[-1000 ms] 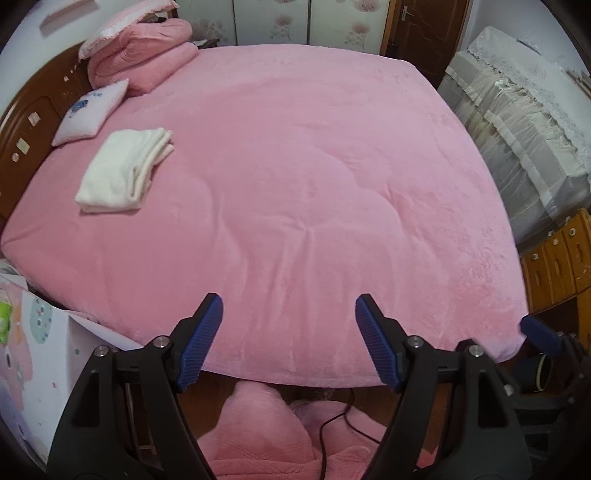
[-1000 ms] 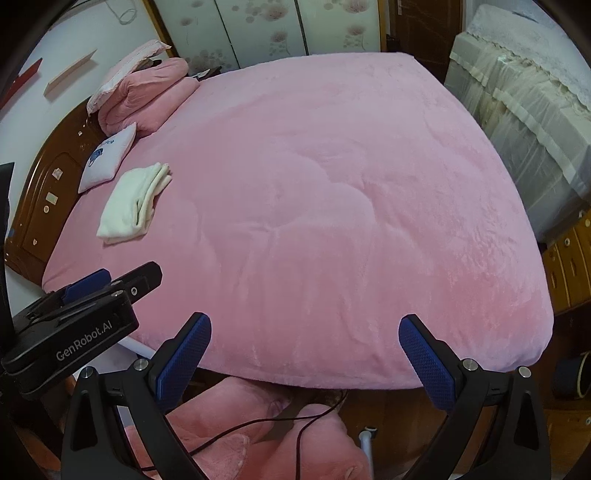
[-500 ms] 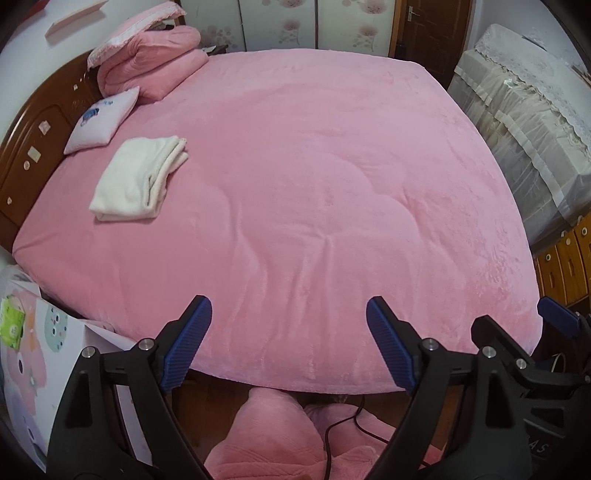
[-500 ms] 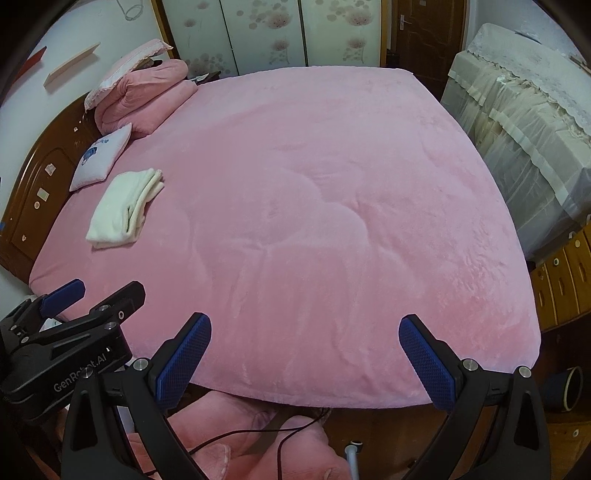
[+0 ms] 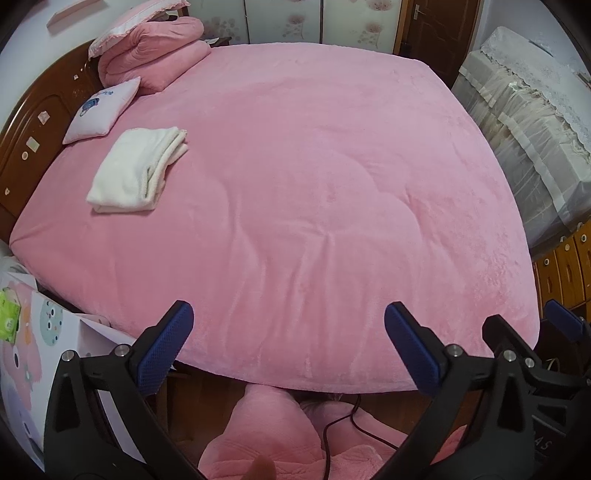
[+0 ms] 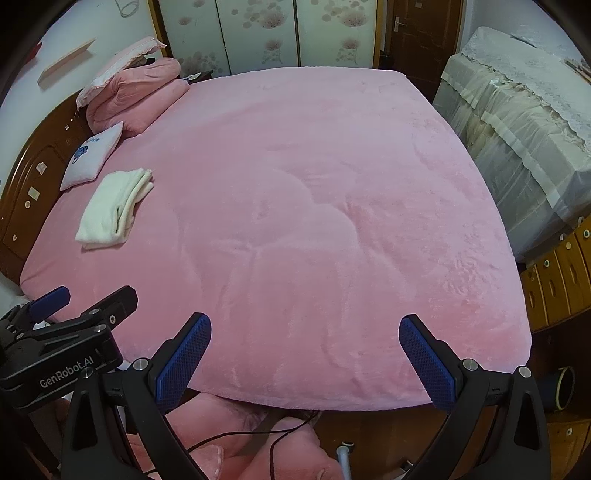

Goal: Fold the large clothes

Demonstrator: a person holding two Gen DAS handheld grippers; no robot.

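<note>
A folded white garment lies on the left side of the pink bed cover, near the headboard. My left gripper hangs over the bed's near edge. Its jaws are opening wide and nothing is between them. It also shows at the lower left of the right wrist view as the left gripper. My right gripper is open over the same edge, further right, and holds nothing. Pink fluffy fabric shows below the bed edge, crossed by a black cable.
A small pillow and a folded pink quilt sit by the wooden headboard. Covered furniture and wooden drawers stand to the right. A patterned box stands at the left. A door is beyond the bed.
The left gripper's jaws have spread wider. The right wrist view has shifted a little and shows more of the far wall. The white garment has not moved.
</note>
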